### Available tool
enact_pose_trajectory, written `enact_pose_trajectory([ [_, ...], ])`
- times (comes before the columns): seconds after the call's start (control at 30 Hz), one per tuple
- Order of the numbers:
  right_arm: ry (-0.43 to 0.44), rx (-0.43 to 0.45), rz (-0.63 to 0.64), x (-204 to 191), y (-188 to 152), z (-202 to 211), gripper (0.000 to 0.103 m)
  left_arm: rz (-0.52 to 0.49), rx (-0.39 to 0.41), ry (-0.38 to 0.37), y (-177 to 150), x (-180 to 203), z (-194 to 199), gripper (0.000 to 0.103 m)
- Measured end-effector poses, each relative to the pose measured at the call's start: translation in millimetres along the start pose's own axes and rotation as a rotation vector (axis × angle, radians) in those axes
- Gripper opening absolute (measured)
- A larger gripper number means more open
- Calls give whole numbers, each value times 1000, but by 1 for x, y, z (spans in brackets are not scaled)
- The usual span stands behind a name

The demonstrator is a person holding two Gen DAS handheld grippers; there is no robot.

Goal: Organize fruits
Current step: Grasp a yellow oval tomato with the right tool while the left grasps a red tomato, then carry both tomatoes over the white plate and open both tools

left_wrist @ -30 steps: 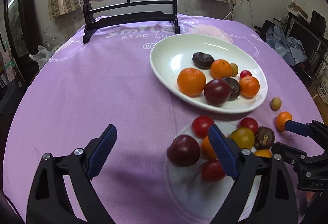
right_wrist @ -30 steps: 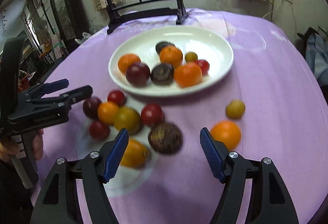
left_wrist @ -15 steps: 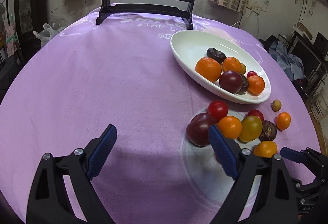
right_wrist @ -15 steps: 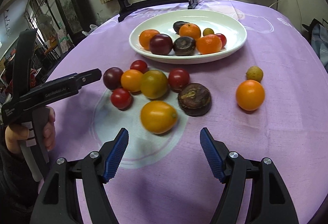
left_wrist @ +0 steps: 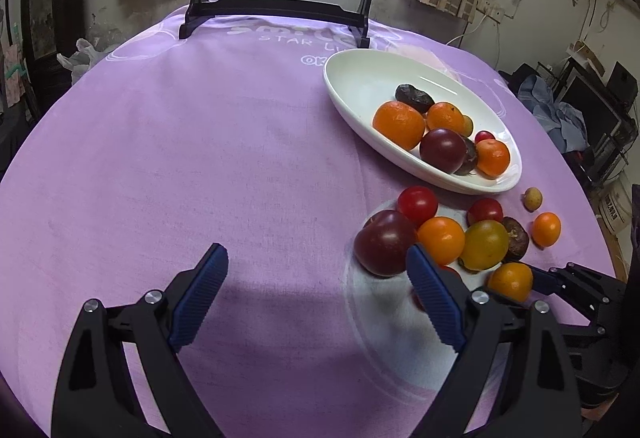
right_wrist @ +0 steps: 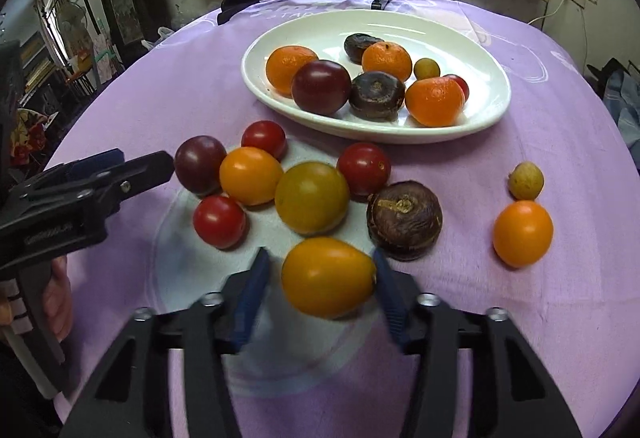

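A white oval plate [right_wrist: 486,115] holds tangerines, a dark plum, dark brown fruits and small tomatoes. In front of it on the purple cloth lie several loose fruits: red tomatoes [right_wrist: 363,167], a dark plum [right_wrist: 199,163], an orange tomato [right_wrist: 250,174], an olive-yellow tomato [right_wrist: 311,196] and a brown fruit [right_wrist: 404,220]. My right gripper [right_wrist: 320,258] straddles a yellow-orange tomato [right_wrist: 328,276] with its jaws closing; the right pad touches it and a thin gap shows at the left pad. My left gripper [left_wrist: 316,258] stands open over bare cloth, left of the dark plum [left_wrist: 384,242].
An orange tomato [right_wrist: 522,234] and a small yellowish fruit [right_wrist: 525,180] lie apart at the right. A black screen stand [left_wrist: 276,7] with a round picture stands at the table's far edge. A hand [right_wrist: 56,298] holds the left gripper. Furniture crowds the room's right side.
My right gripper has moved forward onto the yellow-orange tomato and its jaws have narrowed around it. The left gripper has held still over the last half second.
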State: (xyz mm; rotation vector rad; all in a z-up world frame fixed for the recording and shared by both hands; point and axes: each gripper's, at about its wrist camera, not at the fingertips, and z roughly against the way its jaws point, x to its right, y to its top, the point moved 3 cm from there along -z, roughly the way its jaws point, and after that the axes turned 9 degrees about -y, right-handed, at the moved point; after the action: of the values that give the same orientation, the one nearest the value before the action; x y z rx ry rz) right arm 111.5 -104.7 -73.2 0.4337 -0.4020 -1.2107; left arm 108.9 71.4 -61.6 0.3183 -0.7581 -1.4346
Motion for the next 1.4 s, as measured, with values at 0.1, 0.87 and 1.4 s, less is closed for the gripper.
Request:
enact_pose_trajectory([
  [0.1,11,4,-20,4,0,0,42,2,3,-12,0,0,2,88],
  [0.87,105,76,-161,50,-36,30,42,-152,-89,-44,-33,58,-12,84],
  [1.4,134,91,-178,61,-42,34,42,-142,-76,-35,-26,69,-21,31],
])
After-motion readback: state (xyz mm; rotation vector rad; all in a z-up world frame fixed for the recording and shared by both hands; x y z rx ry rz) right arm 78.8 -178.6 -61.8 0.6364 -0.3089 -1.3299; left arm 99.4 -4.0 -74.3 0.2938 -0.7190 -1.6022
